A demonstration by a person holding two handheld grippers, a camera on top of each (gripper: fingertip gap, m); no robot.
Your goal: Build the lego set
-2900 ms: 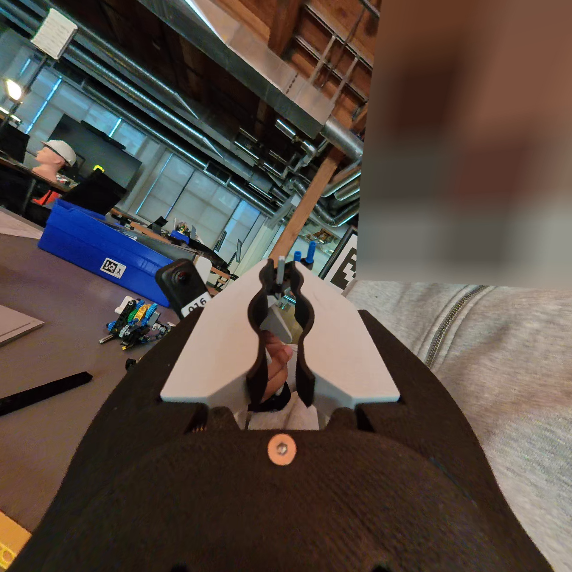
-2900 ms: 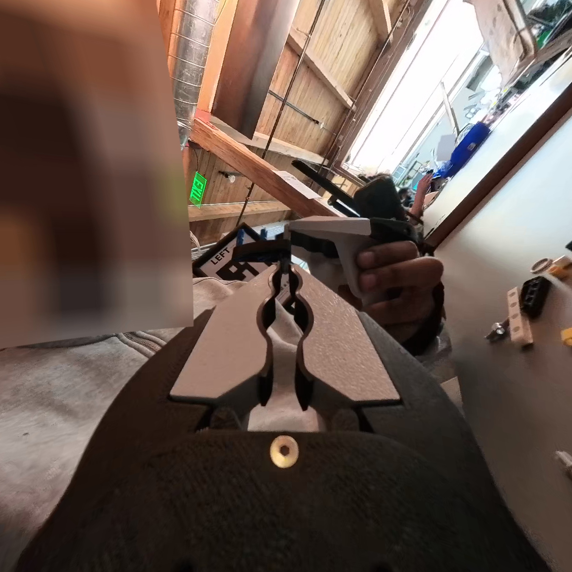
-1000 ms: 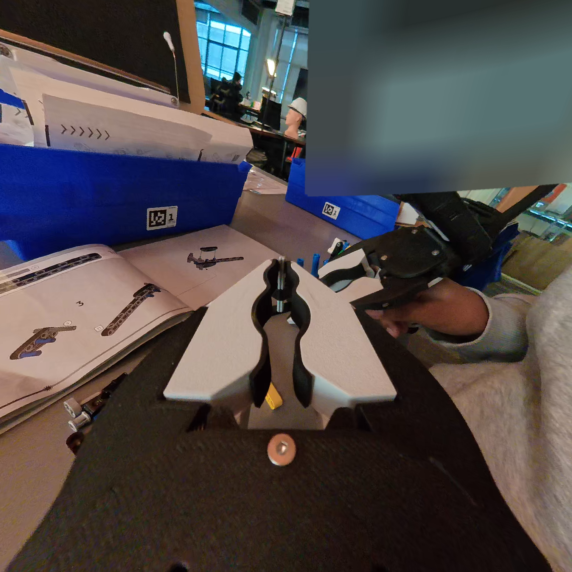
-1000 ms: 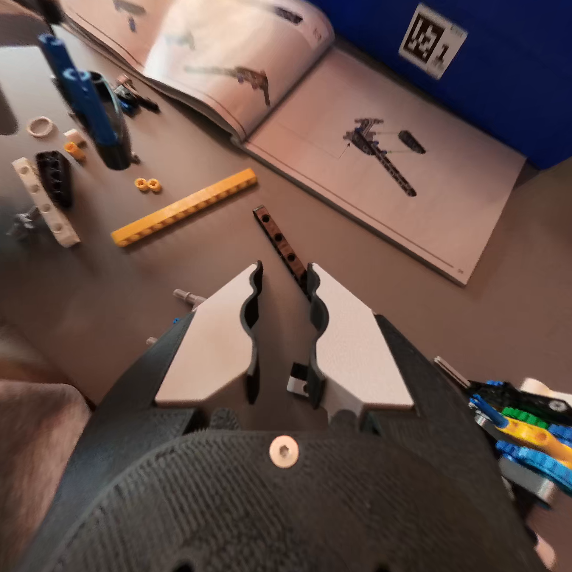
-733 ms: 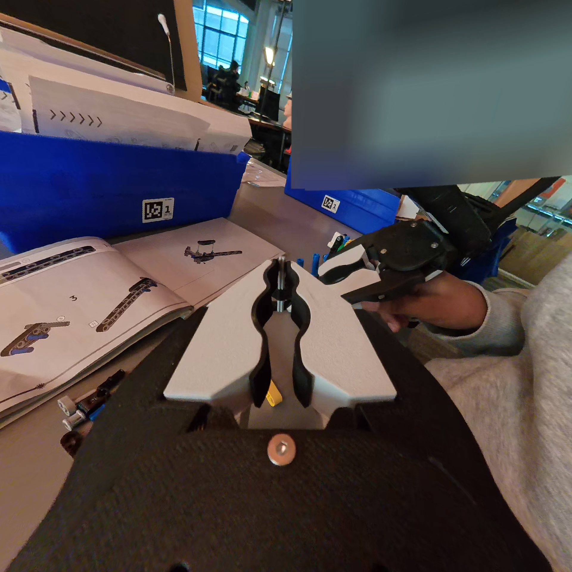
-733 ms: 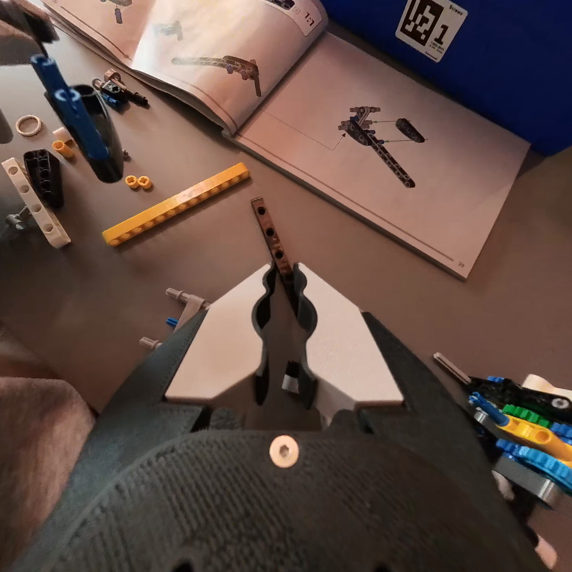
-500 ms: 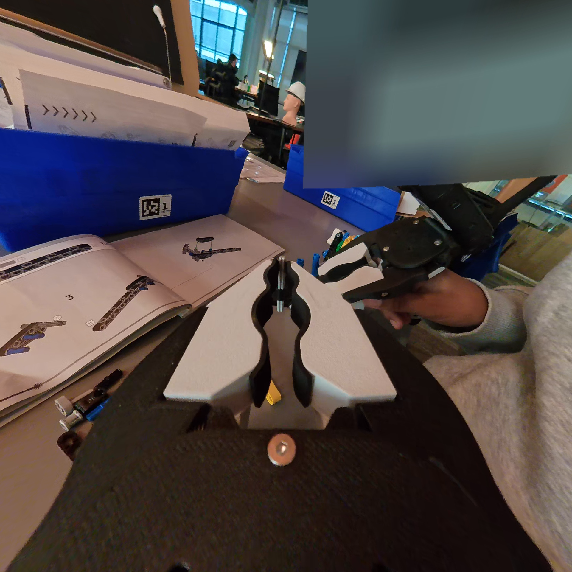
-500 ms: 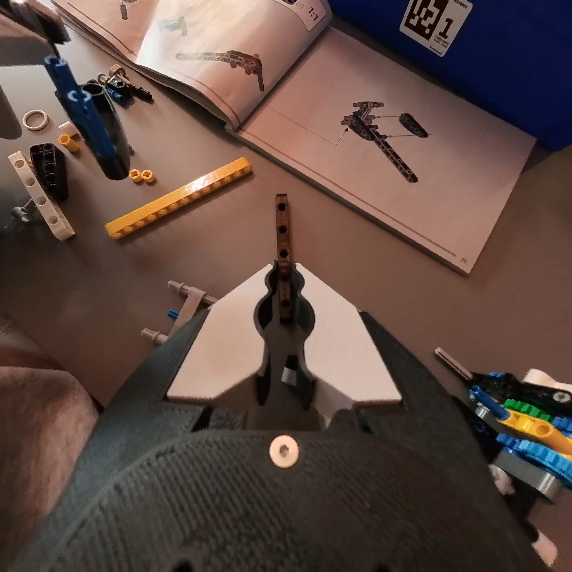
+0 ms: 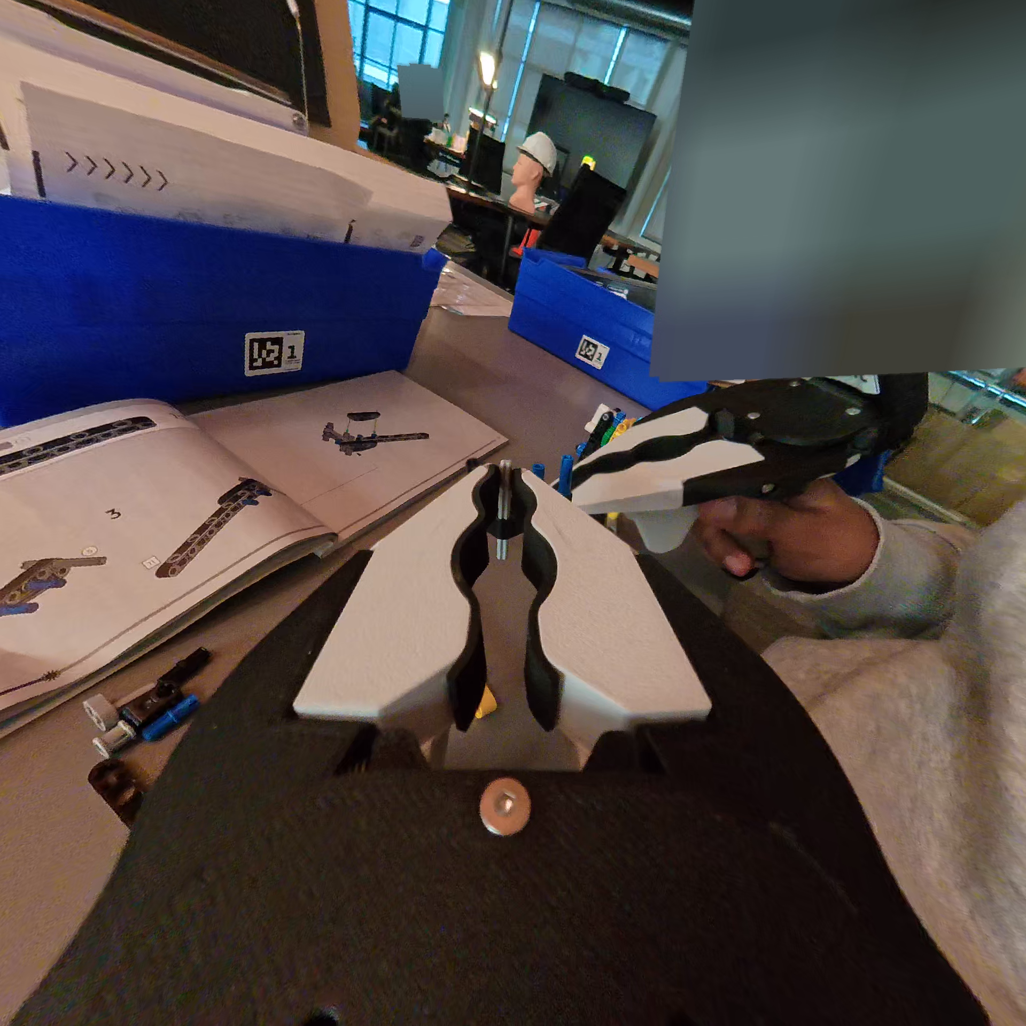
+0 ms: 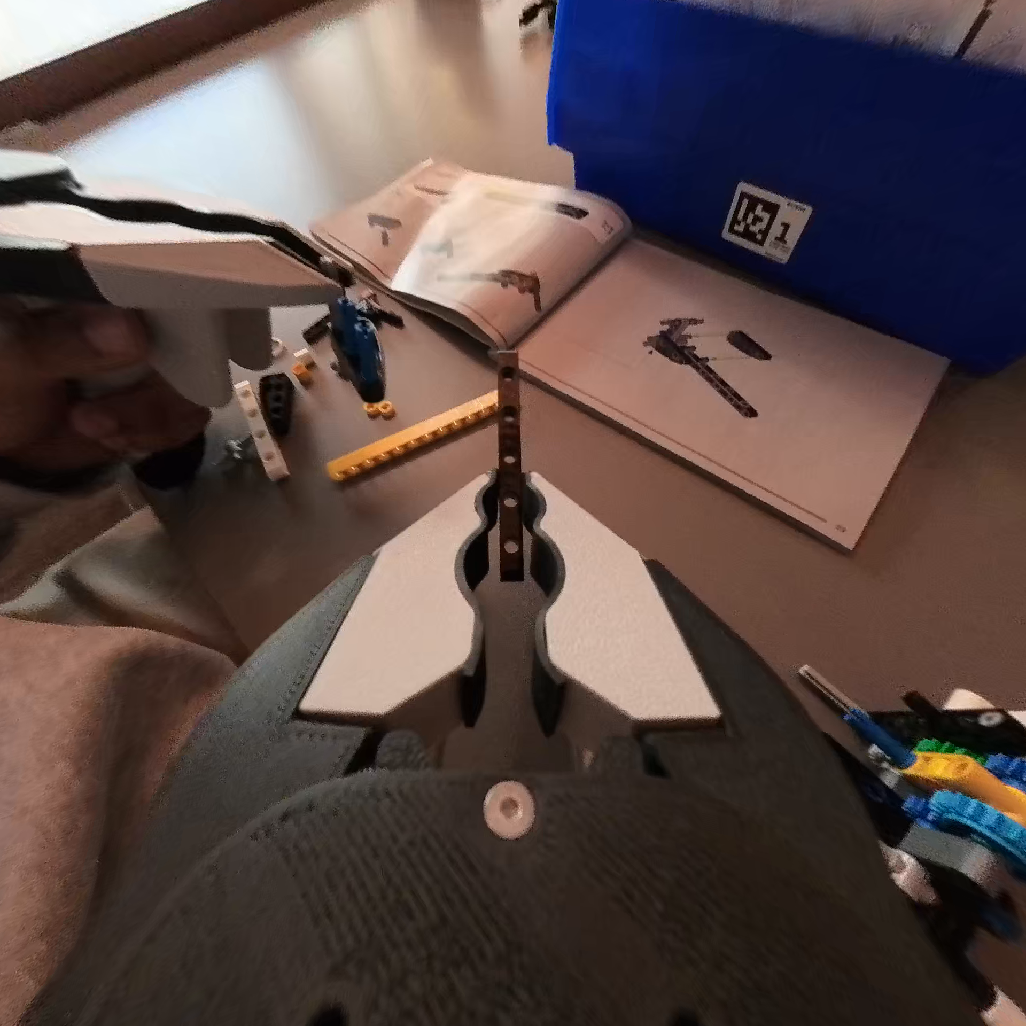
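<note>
The right gripper [image 10: 508, 488] is clamping a dark holed beam [image 10: 508, 422], centre frame. The left gripper [image 9: 504, 483] is pinching a thin grey axle [image 9: 503, 513] above the counter [image 9: 488, 361].

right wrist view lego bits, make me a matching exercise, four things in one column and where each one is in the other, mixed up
Things:
1. dark brown holed beam
2. long yellow beam
3. open instruction booklet
4. colourful part-built model

Places:
A. lying flat on the table, left of the right gripper's fingers
B. at the right edge of the view, on the table
C. clamped between the right gripper's fingers, sticking out past the tips
D. spread open in front of the blue bin

Pairs: 1-C, 2-A, 3-D, 4-B
</note>
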